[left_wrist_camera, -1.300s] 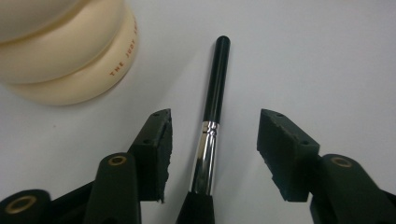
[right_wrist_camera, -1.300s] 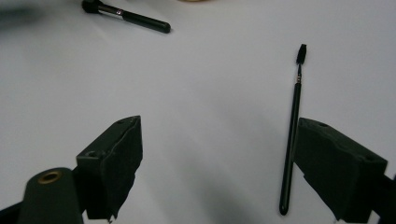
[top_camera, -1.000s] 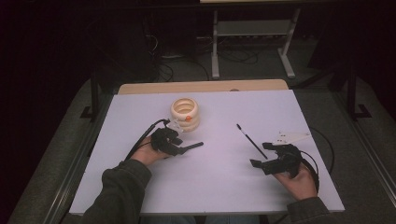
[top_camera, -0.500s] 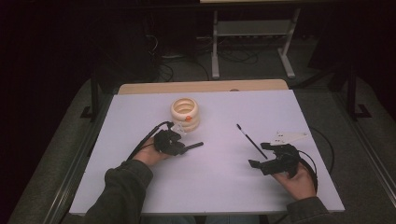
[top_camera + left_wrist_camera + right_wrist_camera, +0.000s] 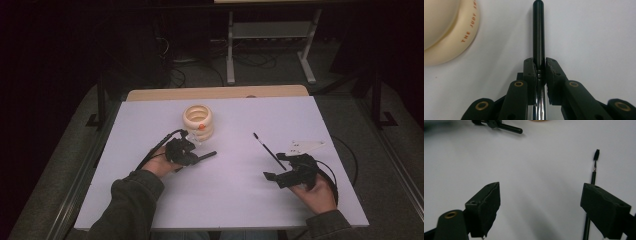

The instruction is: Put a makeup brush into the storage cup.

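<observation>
My left gripper (image 5: 198,157) (image 5: 539,67) lies low on the white table (image 5: 240,200), left of centre. Its jaws have just been closing and now press on a black round-ended tube (image 5: 209,155) (image 5: 538,30) with a chrome section behind the pads. The tube points right across the table, and its tip appears in the right gripper view (image 5: 510,128) too. My right gripper (image 5: 276,166) (image 5: 541,202) rests at the right, open, with nothing between its pads. A thin black wand with a small brush tip (image 5: 265,147) (image 5: 594,170) lies just beside its right jaw.
A cream ring-stacked stand (image 5: 198,119) (image 5: 446,32) with orange lettering and a small orange piece (image 5: 201,127) stands just behind the left gripper. Cables trail from both grippers. Beyond the table's far edge are dark floor and a metal frame (image 5: 270,45).
The left gripper's jaws have closed onto the black tube. Both hands have stayed where they were, and the wand has not moved.
</observation>
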The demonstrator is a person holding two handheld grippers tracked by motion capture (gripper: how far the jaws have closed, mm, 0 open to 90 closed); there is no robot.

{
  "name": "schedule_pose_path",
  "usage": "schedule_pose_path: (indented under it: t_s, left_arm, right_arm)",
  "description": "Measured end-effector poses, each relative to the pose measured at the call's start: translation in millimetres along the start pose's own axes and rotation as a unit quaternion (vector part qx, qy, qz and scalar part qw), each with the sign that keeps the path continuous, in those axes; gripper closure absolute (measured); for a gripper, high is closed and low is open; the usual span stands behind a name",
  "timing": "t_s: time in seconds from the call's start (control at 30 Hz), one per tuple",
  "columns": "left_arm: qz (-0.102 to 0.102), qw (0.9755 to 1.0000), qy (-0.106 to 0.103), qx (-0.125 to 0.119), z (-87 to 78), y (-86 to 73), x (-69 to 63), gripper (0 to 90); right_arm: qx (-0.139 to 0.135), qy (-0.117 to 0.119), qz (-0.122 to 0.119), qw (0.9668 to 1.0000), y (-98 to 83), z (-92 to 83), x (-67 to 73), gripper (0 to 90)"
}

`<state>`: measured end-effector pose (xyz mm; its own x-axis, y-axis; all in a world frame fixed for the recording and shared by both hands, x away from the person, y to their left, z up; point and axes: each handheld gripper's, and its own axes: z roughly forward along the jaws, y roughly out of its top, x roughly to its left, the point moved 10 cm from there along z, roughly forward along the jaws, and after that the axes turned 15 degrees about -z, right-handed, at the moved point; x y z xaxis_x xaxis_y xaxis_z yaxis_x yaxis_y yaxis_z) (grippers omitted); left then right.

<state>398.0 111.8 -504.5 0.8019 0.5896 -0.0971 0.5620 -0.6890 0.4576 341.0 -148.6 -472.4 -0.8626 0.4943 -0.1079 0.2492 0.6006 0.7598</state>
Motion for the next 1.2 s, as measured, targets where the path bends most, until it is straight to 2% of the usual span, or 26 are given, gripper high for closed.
schedule_pose_path:
  t_s: [0.23,0.33,0.37,0.53,0.63,0.8,0.97,1.13,1.2]
  left_arm:
    - [0.014,0.9999,-0.006,-0.005,-17.9,0.8,-4.8,79.7]
    - [0.011,0.9998,-0.01,-0.01,-22.7,0.8,-8.6,79.7]
    - [0.02,0.9998,-0.008,-0.007,-25.4,0.2,-9.4,79.7]
    - [0.029,0.9994,-0.013,-0.016,-33.7,1.4,-18.0,79.7]
    - [0.034,0.9991,-0.018,-0.021,-38.8,2.7,-25.0,79.7]
    - [0.056,0.9978,-0.02,-0.028,-48.8,5.8,-37.1,79.7]
    - [0.079,0.9961,-0.024,-0.031,-56.9,8.8,-50.2,79.7]
    - [0.099,0.994,-0.03,-0.035,-63.2,10.9,-62.7,79.7]
    - [0.106,0.9931,-0.036,-0.036,-64.8,10.8,-68.8,79.7]
  right_arm:
    - [0.01,0.012,-0.027,0.9995,15.1,3.8,9.5,15.5]
    - [0.014,0.02,-0.041,0.9989,26.1,4.5,15.1,15.7]
    - [0.015,0.025,-0.047,0.9985,30.3,5.3,16.9,15.7]
    - [0.023,0.057,-0.066,0.9959,51.6,9.7,27.4,15.7]
    - [0.034,0.071,-0.083,0.9935,61.4,13.0,30.3,15.7]
    - [0.036,0.097,-0.107,0.9889,78.8,15.2,35.5,15.6]
    - [0.041,0.114,-0.117,0.9857,91.5,15.4,38.6,16.6]
    - [0.048,0.131,-0.142,0.98,102.8,19.1,45.5,21.5]
    - [0.049,0.134,-0.162,0.9763,105.0,21.5,46.5,22.8]
